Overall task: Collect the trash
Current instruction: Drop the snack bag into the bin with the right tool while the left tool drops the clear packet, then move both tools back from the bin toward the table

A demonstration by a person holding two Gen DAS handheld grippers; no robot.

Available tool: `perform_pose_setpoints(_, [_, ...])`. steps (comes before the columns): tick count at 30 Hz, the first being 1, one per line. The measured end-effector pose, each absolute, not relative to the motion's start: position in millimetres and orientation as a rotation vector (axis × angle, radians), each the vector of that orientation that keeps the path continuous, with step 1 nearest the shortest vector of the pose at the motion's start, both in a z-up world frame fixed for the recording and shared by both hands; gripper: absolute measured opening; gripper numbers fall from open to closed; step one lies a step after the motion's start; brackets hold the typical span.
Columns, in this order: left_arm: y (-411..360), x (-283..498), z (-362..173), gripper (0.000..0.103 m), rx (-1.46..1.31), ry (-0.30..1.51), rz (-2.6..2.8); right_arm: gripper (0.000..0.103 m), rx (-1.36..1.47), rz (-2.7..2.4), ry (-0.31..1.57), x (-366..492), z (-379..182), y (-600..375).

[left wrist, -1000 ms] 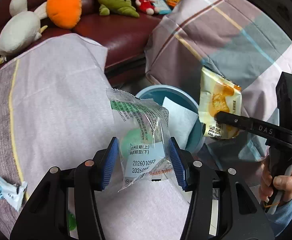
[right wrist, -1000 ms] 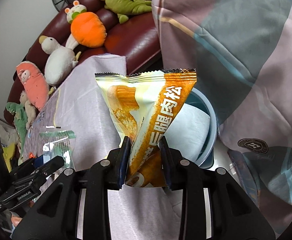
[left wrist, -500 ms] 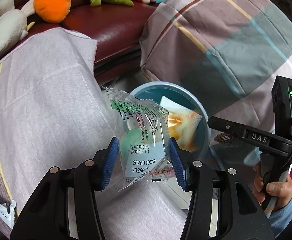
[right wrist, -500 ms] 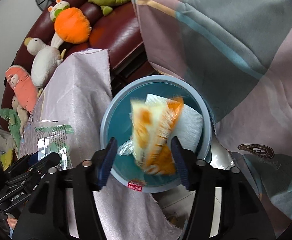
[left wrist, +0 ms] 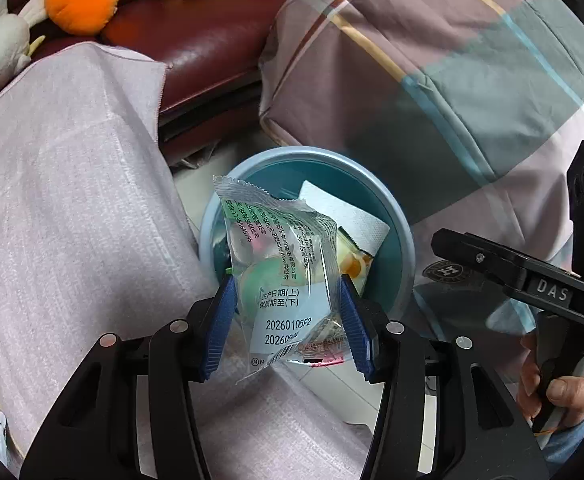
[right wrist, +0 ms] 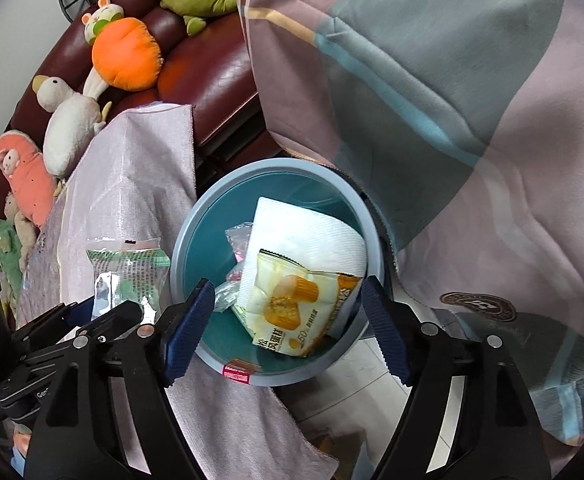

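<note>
Left wrist view: left hand-held gripper (left wrist: 288,316) clamps a clear snack wrapper (left wrist: 282,280) over the blue bin (left wrist: 406,248); right hand-held gripper (right wrist: 288,320), jaws just opened wide, is empty above the yellow cake packet (right wrist: 292,312) lying inside.

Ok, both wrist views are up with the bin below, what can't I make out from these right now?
- Bottom of the bin: covered by the white paper towel and the yellow snack packet in both views.
- Small clear wrapper in the bin: half under the towel.
- Clear packet in the left gripper: hides part of the bin, left wrist view.
- Right gripper: its jaws have just been opening, nothing between them.
</note>
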State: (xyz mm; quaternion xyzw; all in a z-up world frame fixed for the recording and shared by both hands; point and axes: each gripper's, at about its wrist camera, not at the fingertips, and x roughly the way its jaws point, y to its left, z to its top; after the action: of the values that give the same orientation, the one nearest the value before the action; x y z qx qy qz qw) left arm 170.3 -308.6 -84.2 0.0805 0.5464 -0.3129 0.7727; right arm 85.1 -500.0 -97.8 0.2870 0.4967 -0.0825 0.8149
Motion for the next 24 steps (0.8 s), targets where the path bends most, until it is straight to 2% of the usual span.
perform_pose_setpoints(4, [-314,170,-86,0.057,0.180,1.181,-0.684,0.076,0.600,-0.200,1.067,84,-96,-503])
perform_pose_setpoints(6, [-318,171,-88,0.065,0.184,1.182,-0.686,0.076,0.598,-0.206,1.069,83,-95,-504])
perform_pose_setpoints(8, [-319,171,-89,0.080,0.193,1.176,-0.677,0.076,0.595,-0.215,1.069,82,-95,-504])
perform_pose_setpoints(9, [-319,171,-90,0.081,0.196,1.173,-0.672,0.076,0.594,-0.217,1.068,81,-94,-504])
perform_pose_setpoints(16, [-309,169,-86,0.087,0.186,1.164,-0.666,0.076,0.581,-0.235,1.077,81,-91,-500])
perform_pose_setpoints(24, [-294,165,-83,0.089,0.164,1.162,-0.660,0.077,0.565,-0.245,1.086,80,-86,-492])
